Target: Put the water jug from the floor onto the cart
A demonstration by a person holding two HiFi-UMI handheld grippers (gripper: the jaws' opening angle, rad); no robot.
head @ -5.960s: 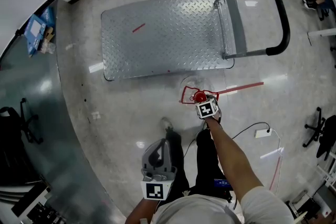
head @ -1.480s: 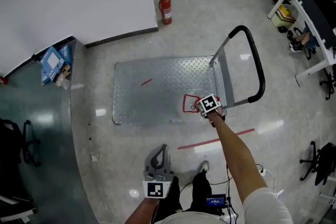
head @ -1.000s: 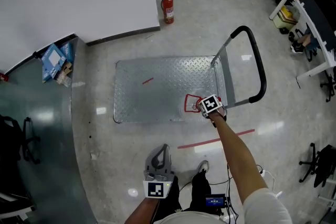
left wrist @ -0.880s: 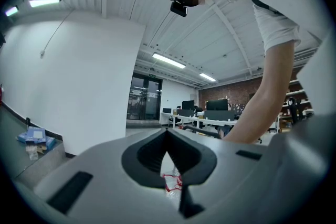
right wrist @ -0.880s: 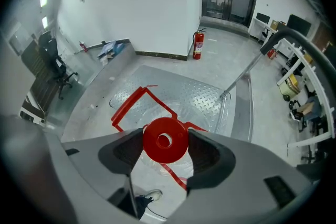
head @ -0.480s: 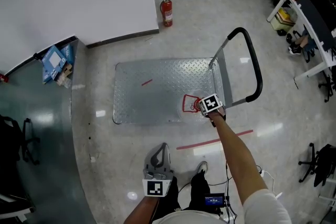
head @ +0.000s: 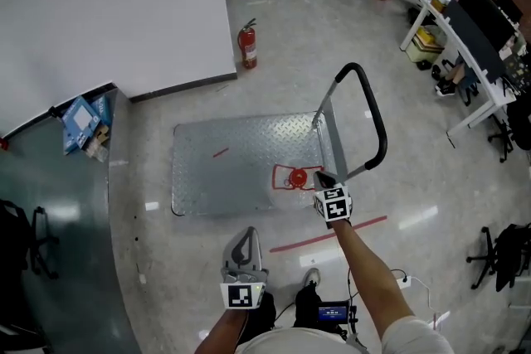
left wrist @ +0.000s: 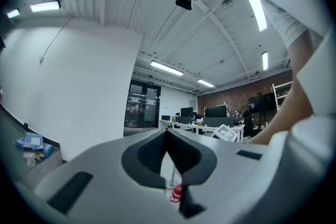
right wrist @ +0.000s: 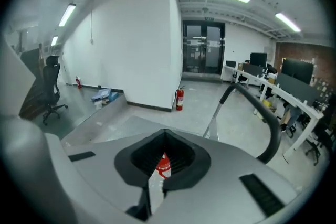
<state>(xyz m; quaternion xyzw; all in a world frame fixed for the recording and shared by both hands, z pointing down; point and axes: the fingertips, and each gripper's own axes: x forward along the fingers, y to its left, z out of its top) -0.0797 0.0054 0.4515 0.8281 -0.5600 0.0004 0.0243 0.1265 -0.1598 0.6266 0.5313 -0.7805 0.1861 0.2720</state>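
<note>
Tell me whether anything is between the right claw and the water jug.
Nothing visible does. The water jug stands on the cart near its handle end. The right claw, its jaws just closed with nothing in them, hovers close by with only open air between.

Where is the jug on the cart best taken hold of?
By the red handle at its top, coming straight down from above. The jug stands upright on the cart. Its clear body looks too wide and smooth for a tool, while the thin handle frame sits uppermost with nothing over it.
</note>
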